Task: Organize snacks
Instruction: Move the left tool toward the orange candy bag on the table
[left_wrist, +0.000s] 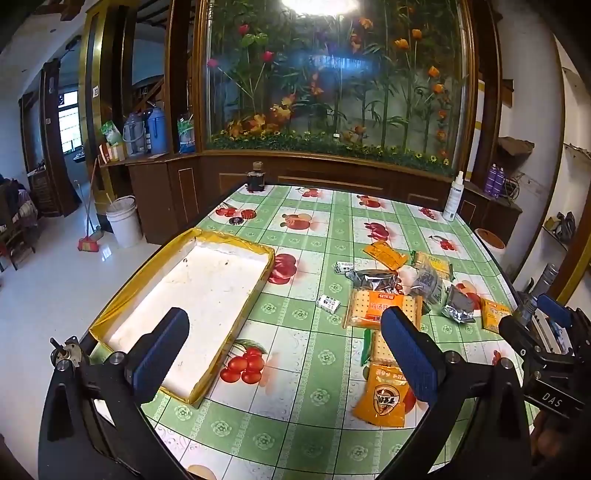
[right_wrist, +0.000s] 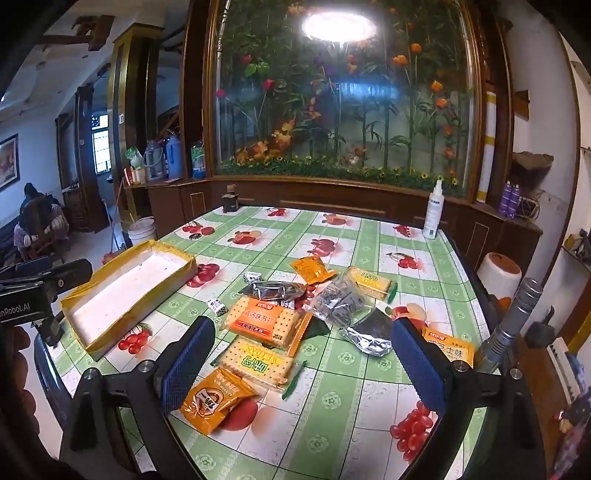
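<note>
A shallow yellow-rimmed box (left_wrist: 184, 243) with a white floor lies empty on the table's left; it also shows in the right wrist view (right_wrist: 74, 299). Several snack packets lie scattered to its right: an orange cracker pack (right_wrist: 267, 323), a yellow-green cracker pack (right_wrist: 255, 363), an orange pouch (right_wrist: 214, 400), silver foil packs (right_wrist: 275, 290) and small white candies (right_wrist: 217, 306). My left gripper (left_wrist: 286, 354) is open and empty above the table between box and snacks. My right gripper (right_wrist: 301, 363) is open and empty over the near snacks.
The table has a green fruit-print cloth (left_wrist: 314, 424). A dark bottle (left_wrist: 255, 177) stands at its far edge and a white spray bottle (left_wrist: 453, 197) at its far right corner. A wooden cabinet with a plant display stands behind. A white bucket (left_wrist: 123, 221) is on the floor left.
</note>
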